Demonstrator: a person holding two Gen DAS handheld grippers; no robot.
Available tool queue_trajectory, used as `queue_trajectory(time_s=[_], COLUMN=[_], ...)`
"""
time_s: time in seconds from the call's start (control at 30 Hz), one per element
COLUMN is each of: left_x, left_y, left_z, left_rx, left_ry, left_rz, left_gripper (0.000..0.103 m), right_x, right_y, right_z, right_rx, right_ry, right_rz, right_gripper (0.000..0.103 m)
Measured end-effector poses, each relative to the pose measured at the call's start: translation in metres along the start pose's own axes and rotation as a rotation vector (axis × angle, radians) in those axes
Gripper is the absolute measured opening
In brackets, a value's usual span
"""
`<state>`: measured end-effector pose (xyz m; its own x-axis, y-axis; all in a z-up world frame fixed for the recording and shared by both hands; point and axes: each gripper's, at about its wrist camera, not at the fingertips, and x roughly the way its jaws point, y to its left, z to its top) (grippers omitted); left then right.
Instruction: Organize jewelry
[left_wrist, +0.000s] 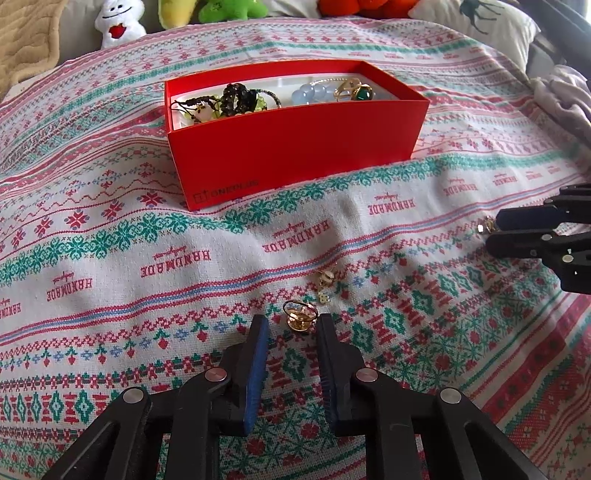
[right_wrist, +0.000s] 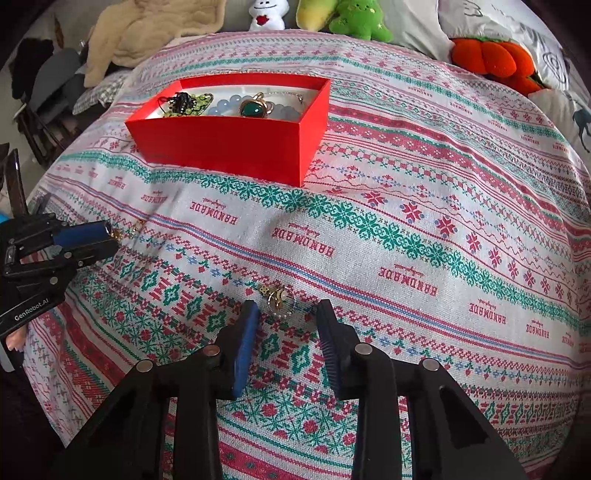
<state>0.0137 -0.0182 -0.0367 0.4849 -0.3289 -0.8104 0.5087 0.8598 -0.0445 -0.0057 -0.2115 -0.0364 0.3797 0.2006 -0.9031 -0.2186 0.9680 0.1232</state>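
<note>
A red box (left_wrist: 291, 147) sits on the patterned cloth and holds beads, a green-stone ring (left_wrist: 360, 92) and dark jewelry; it also shows in the right wrist view (right_wrist: 229, 147). A gold ring (left_wrist: 298, 317) lies on the cloth just ahead of my open left gripper (left_wrist: 293, 323). A small gold piece (left_wrist: 327, 278) lies a little beyond it. In the right wrist view a gold and pearl piece (right_wrist: 280, 299) lies just ahead of my open right gripper (right_wrist: 286, 308). The left gripper also shows there (right_wrist: 107, 236), and the right gripper shows at the right edge of the left wrist view (left_wrist: 495, 230).
The patterned cloth (left_wrist: 110, 258) covers a bed. Plush toys (right_wrist: 358, 18) and an orange plush (right_wrist: 495, 59) line the far edge. A beige blanket (right_wrist: 155, 29) and clothes lie at the far left. A pillow (left_wrist: 480, 22) is at the far right.
</note>
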Motion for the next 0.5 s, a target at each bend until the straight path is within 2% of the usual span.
queue_trajectory(time_s=[0.33,0.5], left_x=[-0.0017,-0.0029], left_y=[0.0011,0.0012], left_z=[-0.0019,-0.0014], left_rx=[-0.001,0.003], left_ry=[0.003,0.003], left_rz=[-0.001,0.000], left_gripper=[0.008,0.003], right_x=[0.0023,0.0007], right_y=[0.0021,0.0027], right_z=[0.0012,0.0000], right_rx=[-0.008,-0.017], right_ry=[0.003,-0.004], right_rz=[0.019,0.019], right_gripper=[0.015,0.014])
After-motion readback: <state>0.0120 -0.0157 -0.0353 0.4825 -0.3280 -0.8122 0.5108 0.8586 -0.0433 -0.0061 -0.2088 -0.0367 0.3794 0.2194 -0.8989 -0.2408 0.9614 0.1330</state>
